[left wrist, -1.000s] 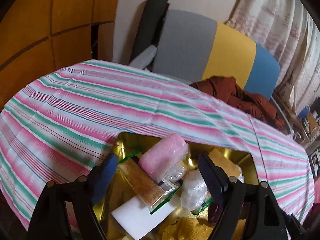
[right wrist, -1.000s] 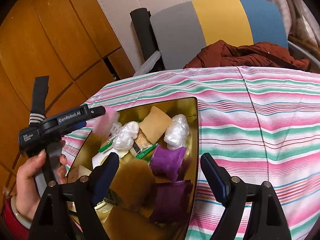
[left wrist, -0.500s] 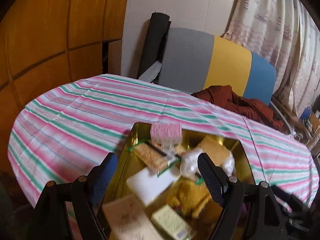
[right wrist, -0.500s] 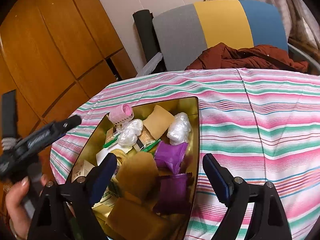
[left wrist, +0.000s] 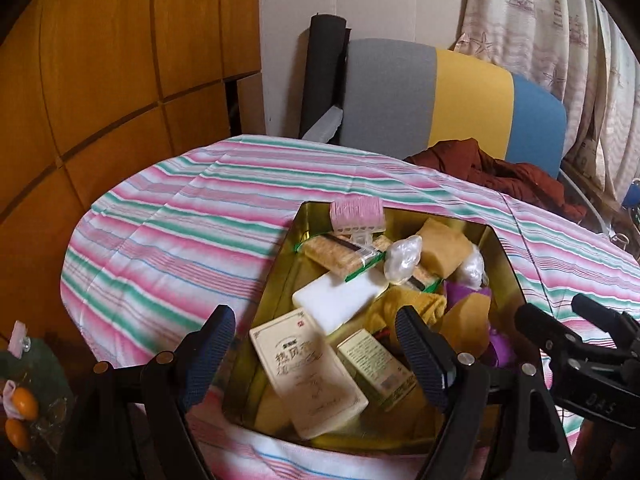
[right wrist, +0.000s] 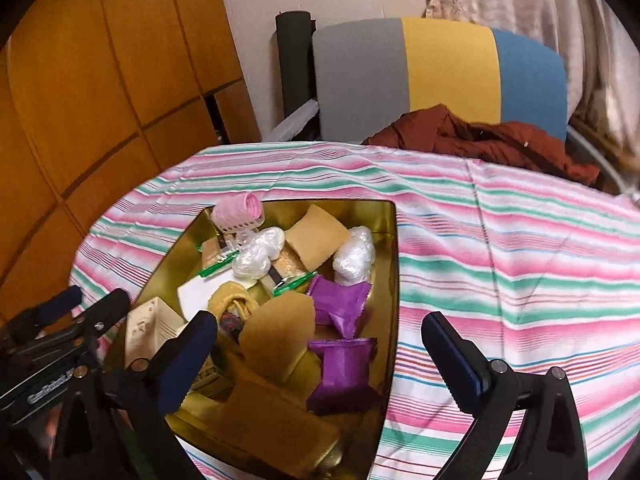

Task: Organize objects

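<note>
A gold tin (right wrist: 394,264) on the striped tablecloth (right wrist: 520,248) brims with packets, a pink hair roller (right wrist: 238,213) resting at its far-left corner. The left gripper (left wrist: 316,356) and right gripper (right wrist: 320,354) hover near, fingers spread and empty, the right's jaws having just been opening. The sorting looks nearly done, with no loose items left on the cloth in view.

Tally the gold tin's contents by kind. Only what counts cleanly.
pink hair roller: 1
purple packets: 2
cracker packs with green edges: 2
white flat block: 1
printed cream boxes: 2
Total: 8
Not counted: clear-wrapped bundles and tan pieces, which overlap too much.
</note>
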{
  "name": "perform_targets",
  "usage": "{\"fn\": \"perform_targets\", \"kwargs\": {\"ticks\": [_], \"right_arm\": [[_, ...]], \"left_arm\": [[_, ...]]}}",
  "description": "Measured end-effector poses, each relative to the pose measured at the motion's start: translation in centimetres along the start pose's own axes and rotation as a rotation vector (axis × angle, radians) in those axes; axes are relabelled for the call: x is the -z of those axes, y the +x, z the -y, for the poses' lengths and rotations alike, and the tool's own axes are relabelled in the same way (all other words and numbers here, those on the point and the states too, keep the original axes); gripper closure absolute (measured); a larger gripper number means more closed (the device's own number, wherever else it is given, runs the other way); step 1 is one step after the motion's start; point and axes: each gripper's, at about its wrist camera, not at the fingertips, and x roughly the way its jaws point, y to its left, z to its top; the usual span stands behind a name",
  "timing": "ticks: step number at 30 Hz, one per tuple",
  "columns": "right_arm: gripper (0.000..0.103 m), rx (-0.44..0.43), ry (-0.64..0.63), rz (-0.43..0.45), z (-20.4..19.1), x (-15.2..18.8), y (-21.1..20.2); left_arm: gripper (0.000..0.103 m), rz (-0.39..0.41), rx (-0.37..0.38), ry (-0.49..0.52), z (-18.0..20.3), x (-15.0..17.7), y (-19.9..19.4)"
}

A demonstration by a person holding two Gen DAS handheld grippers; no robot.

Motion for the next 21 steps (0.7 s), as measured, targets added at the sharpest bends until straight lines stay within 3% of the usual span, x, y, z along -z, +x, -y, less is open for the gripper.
{"fn": "perform_targets", "kwargs": {"ticks": [9, 21], "right_arm": [[0.000, 0.123, -0.008, -0.009, -1.1, -0.9, -0.7], [0.000, 0.152, 0.021, -0.041, -1.5, -0.9, -0.9]], "left_arm": [[0.019, -0.001, -0.069, -0.003, 0.1, 0.1, -1.1], [0.019, -0.037, -0.087, -0.014, 0.2, 0.0, -1.3]]}}
